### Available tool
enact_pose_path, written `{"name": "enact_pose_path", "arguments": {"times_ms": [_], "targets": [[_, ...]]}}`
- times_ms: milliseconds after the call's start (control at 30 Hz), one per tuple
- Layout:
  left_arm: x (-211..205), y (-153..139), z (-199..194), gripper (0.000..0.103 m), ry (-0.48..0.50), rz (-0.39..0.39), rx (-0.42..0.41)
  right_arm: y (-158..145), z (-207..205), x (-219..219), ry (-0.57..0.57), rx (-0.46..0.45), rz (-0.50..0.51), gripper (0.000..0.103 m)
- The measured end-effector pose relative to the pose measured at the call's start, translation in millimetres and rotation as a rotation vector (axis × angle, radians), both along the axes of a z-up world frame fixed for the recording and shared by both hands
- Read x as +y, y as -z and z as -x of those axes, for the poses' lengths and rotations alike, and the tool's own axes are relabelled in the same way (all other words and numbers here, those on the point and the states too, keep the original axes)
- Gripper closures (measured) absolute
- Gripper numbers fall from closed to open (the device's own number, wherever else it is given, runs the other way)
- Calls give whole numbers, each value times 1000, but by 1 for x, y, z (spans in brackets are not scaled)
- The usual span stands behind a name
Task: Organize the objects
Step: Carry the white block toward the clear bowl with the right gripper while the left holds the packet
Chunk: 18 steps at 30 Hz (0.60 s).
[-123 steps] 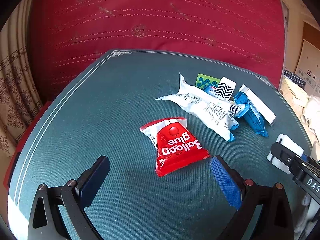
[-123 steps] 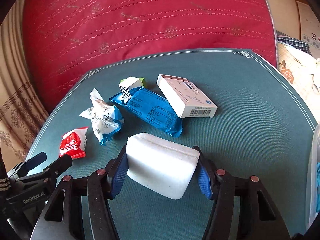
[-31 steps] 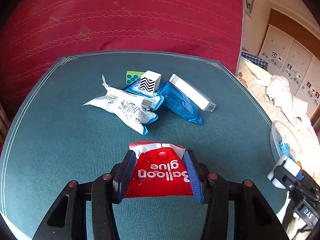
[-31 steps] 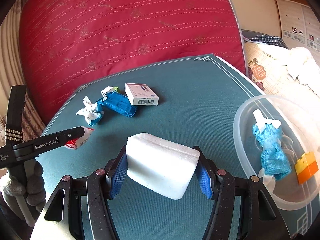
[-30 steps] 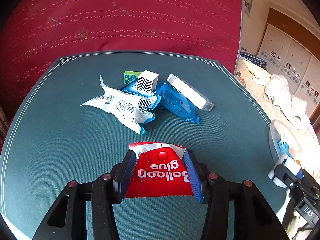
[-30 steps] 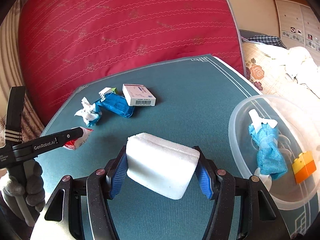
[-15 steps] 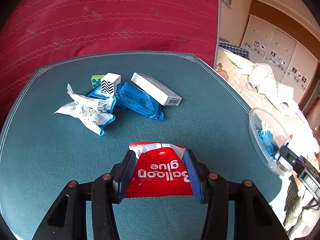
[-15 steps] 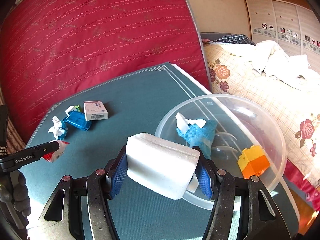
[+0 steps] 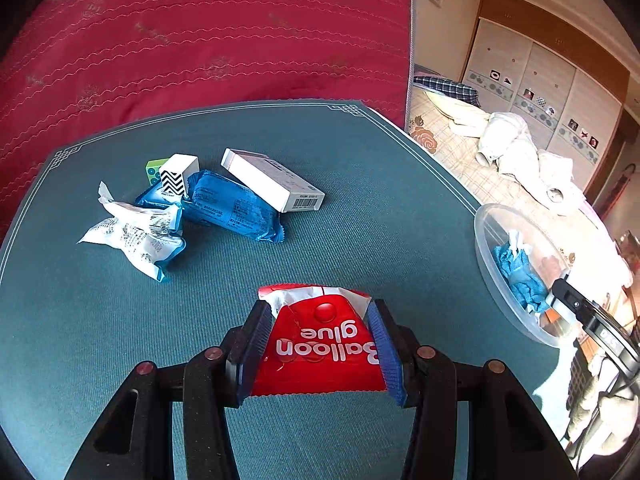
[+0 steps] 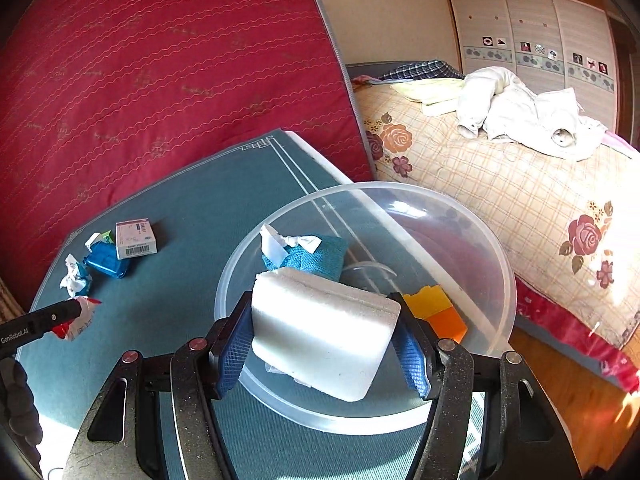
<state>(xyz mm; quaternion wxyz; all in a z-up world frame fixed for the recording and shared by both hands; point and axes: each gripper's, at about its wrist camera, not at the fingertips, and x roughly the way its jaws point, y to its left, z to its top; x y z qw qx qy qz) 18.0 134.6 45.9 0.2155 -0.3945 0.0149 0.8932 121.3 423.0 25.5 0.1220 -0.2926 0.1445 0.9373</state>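
Now the right gripper [image 10: 326, 350], jaws just opening around the white block [image 10: 320, 334] over the bowl [image 10: 496, 252], may drop it onto the rim (left gripper [image 9: 316, 346] clamps red packet [image 9: 320, 344]).

A red quilt [image 10: 152, 92] is standing behind the table [image 9: 360, 200] — white clothes [image 10: 520, 116] are lying on the floral bed [image 10: 520, 200], wardrobe [image 10: 532, 32] beyond

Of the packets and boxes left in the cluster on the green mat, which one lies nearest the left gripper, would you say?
The crumpled white printed wrapper, at the cluster's near left edge. The blue packet, white barcode box and zigzag-patterned box all lie farther from the left gripper.
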Motion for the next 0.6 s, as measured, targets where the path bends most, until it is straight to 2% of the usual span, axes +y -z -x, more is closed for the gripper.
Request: {"name": "enact_pose_path", "arguments": {"times_ms": [333,500,600], "targets": [[53,-5,-6,50,118,25,13,5,-1,11,13,-8,-19,36],[87,-12,-11,50,199,30,27,14,1,12,5,-49,-76,36],[106,-16,-15,50,243,32,42,12,-2,17,-4,-27,-35,36]]}}
